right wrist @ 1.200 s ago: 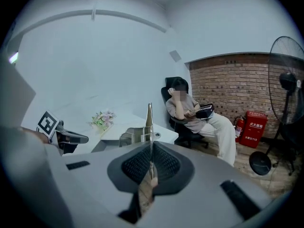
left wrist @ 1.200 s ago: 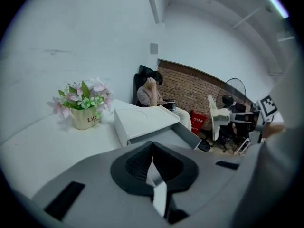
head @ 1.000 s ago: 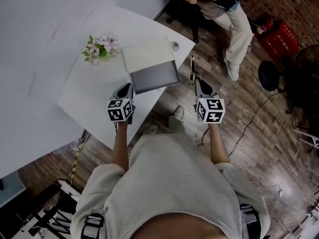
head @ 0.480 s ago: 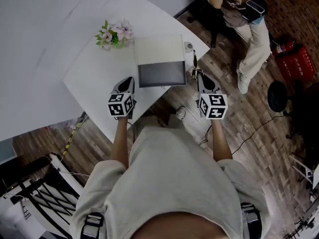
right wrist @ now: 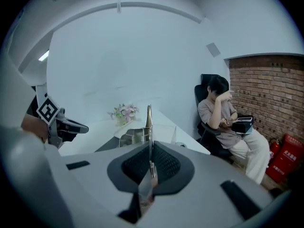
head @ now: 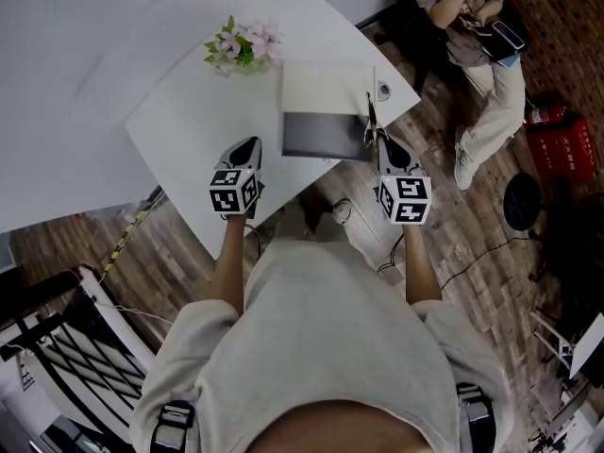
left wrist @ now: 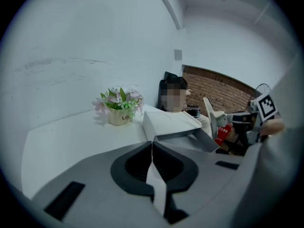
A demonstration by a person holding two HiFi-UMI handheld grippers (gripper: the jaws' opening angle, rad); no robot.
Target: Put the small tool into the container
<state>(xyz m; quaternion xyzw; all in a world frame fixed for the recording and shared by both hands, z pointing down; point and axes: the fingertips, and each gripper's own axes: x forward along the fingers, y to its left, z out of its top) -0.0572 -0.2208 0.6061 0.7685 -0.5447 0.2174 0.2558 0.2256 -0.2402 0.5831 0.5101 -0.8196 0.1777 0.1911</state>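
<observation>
a white tabletop (head: 179, 130) stands against a plain white wall (right wrist: 118, 56), above a dark wood-plank floor (head: 491, 291). on the far side runs a brick wall (right wrist: 266, 89), where a person (head: 477, 36) sits in a dark chair (right wrist: 202, 85), with a red case (head: 564, 144) on the floor close by.

Office-type room. Evidence: a white surface (head: 189, 125) set against plain white walls, bearing potted flowers (head: 243, 45); wood-plank floor (head: 477, 243); one exposed brick wall (right wrist: 275, 89); a person (right wrist: 223, 113) seated in a black office chair (right wrist: 202, 93); red extinguisher (right wrist: 284, 159) at floor level.
</observation>
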